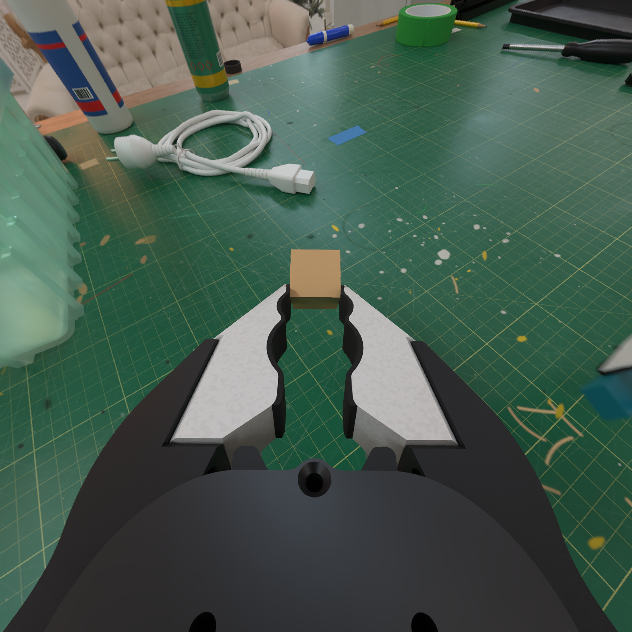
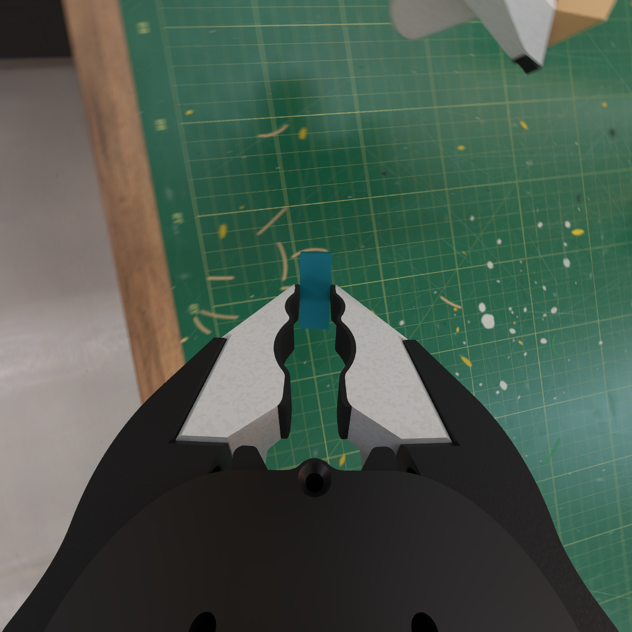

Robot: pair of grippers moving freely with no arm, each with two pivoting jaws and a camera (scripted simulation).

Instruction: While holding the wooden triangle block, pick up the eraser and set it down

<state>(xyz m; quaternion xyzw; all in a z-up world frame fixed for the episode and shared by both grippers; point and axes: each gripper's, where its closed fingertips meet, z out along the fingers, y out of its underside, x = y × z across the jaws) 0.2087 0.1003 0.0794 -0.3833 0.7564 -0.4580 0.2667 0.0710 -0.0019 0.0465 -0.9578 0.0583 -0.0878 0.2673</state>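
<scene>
The left gripper (image 1: 315,290) is closed on the block (image 1: 315,275), which sits pinched between its fingertips and juts forward above the green mat (image 1: 444,154). The right gripper (image 2: 314,290) is clamped narrowly on the blue eraser (image 2: 315,290), held at its fingertips above the mat near the wooden table edge (image 2: 116,205).

White cable (image 1: 219,150), green tape roll (image 1: 425,25), two bottles on cutting mat (image 1: 444,143).
</scene>
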